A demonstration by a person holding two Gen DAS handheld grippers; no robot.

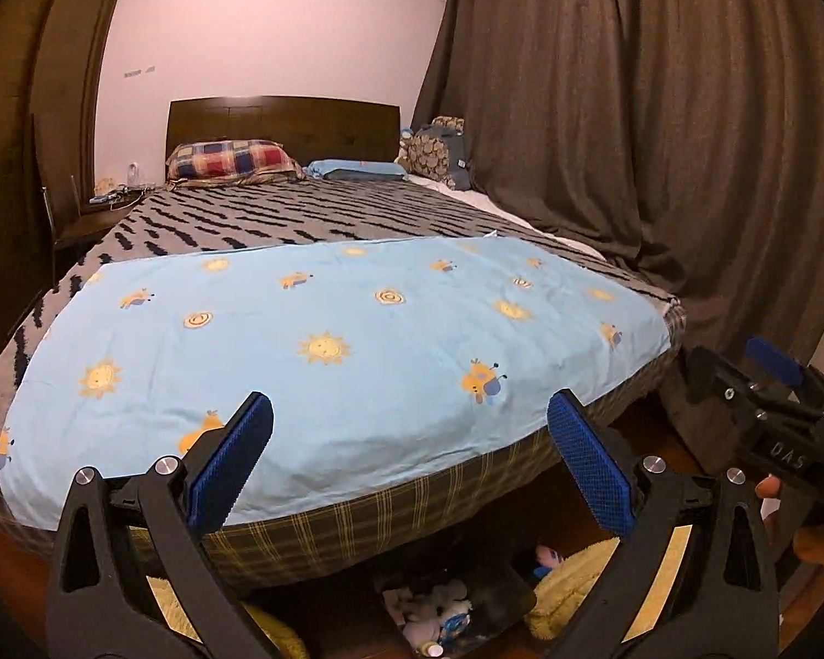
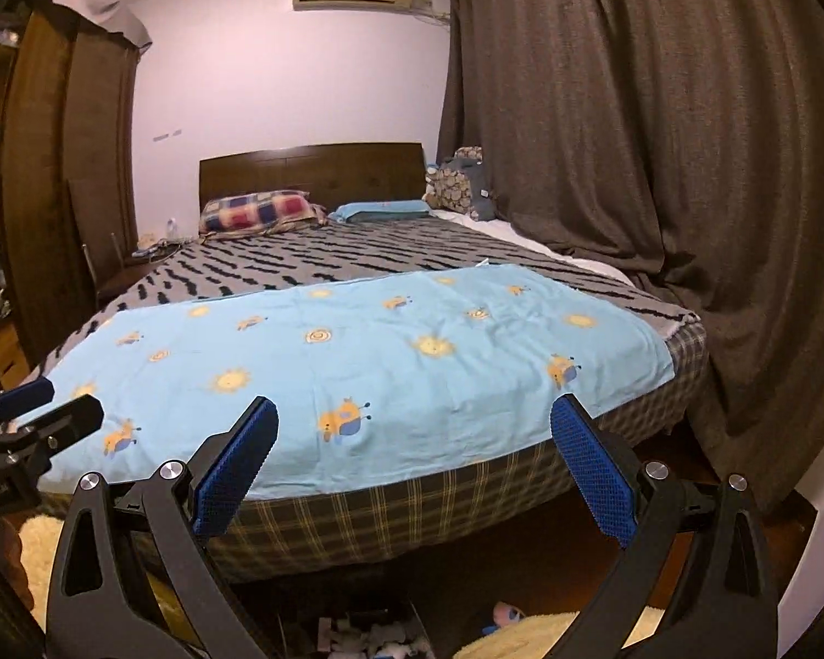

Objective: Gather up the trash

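Left wrist view: left gripper (image 1: 409, 412) hovering spread at bed (image 1: 357, 516) foot | right gripper (image 2: 415, 417) likewise spread, empty | trash: none clearly visible on blue sheet (image 1: 324, 329); clutter lying in floor box (image 1: 450, 612) | advice: scanning low before committing.

1. Left wrist camera is sitting low at the foot of the bed (image 1: 357, 208), looking along the left gripper (image 1: 410, 456) toward the headboard (image 1: 283, 129), close over the blue sheet (image 1: 329, 362).
2. Right wrist camera is facing the same way from just alongside, looking past the right gripper (image 2: 415, 458).
3. Both are sharing the bed, sheet, headboard and curtain (image 1: 659, 110).
4. Each is catching the other gripper at its frame edge.
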